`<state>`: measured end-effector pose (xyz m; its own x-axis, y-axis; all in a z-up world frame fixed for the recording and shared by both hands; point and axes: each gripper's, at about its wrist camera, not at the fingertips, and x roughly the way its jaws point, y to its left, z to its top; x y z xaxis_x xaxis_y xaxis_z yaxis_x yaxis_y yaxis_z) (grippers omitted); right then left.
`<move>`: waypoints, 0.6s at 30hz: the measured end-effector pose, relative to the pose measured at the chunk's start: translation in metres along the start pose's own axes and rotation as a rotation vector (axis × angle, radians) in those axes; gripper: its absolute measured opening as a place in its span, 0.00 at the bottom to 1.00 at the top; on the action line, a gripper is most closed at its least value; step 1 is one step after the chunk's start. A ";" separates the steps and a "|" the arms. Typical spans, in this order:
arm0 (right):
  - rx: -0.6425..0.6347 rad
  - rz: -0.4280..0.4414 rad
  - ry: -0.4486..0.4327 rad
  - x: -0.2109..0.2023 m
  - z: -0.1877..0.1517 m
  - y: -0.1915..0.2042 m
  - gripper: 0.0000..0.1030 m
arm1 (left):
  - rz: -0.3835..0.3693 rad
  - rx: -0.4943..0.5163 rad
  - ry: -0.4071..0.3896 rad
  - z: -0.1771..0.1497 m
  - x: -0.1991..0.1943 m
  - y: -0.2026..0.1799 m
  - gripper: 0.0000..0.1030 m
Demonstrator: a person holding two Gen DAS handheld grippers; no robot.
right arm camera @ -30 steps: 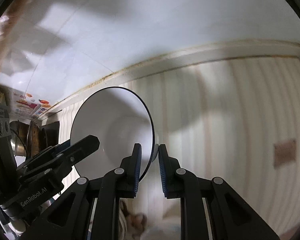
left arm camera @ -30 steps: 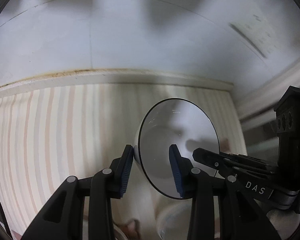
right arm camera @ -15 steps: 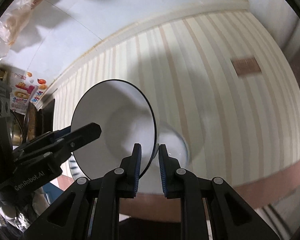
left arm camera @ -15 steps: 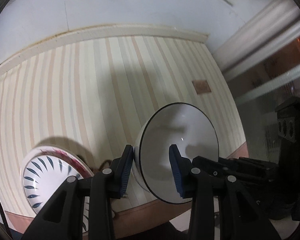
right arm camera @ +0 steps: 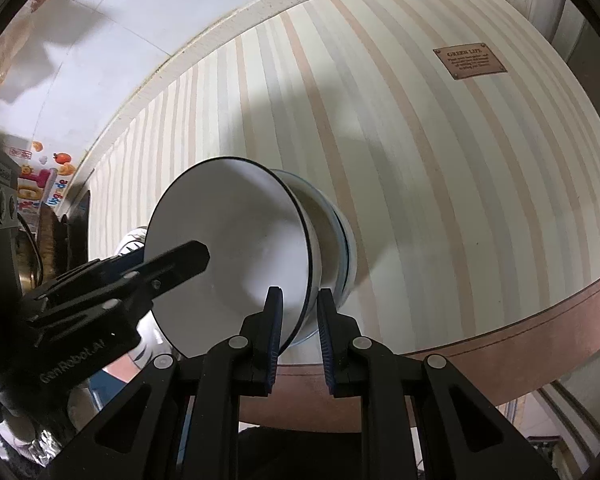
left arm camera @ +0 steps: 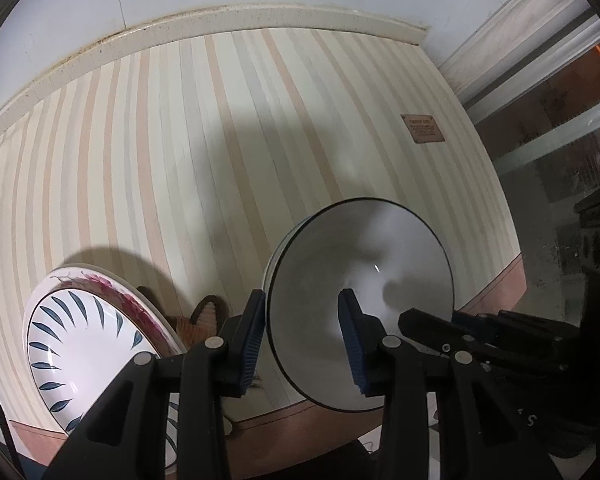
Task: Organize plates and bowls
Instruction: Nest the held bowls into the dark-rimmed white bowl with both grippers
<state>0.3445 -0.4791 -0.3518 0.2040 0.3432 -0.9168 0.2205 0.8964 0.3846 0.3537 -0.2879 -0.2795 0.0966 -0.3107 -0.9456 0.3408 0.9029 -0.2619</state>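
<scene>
Both wrist views are now looking down on far more of the striped tabletop than a second ago, when the pale wall filled their upper halves, and a leaf-patterned plate is now showing at the lower left of the left view where none was visible before. Starting at the fingers, the left gripper is pinching the near wall of a white bowl with a dark rim, one blue pad outside the wall and the other inside the hollow, jaws drawn narrow on the rim. The right gripper is clamping the opposite side of the same bowl in the same way, one pad inside and one outside, so the bowl is hanging between the two tools, tipped on edge with its mouth turned toward the left camera and its foot pointing away toward the table. Outward from the bowl, the plate is lying to its left, near the table's front edge and beside the left gripper, partly overlapped by a pink-flowered plate. Judging by this layout, the left hand is the nearer one to that stack, so any move toward it would be running leftward. A small brown label is sitting far off on the right.
</scene>
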 end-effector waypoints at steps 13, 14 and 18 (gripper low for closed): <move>-0.014 -0.039 -0.033 -0.001 0.009 0.006 0.19 | 0.017 0.016 0.008 -0.002 0.006 -0.003 0.32; -0.014 -0.040 -0.035 -0.001 0.010 0.006 0.19 | 0.017 0.016 0.009 -0.002 0.006 -0.003 0.32; -0.002 -0.036 -0.044 -0.002 0.011 0.005 0.22 | 0.016 0.014 0.008 -0.003 0.005 -0.003 0.32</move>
<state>0.3551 -0.4787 -0.3468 0.2376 0.2980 -0.9245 0.2266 0.9085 0.3511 0.3508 -0.2911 -0.2842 0.0947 -0.2937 -0.9512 0.3527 0.9034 -0.2438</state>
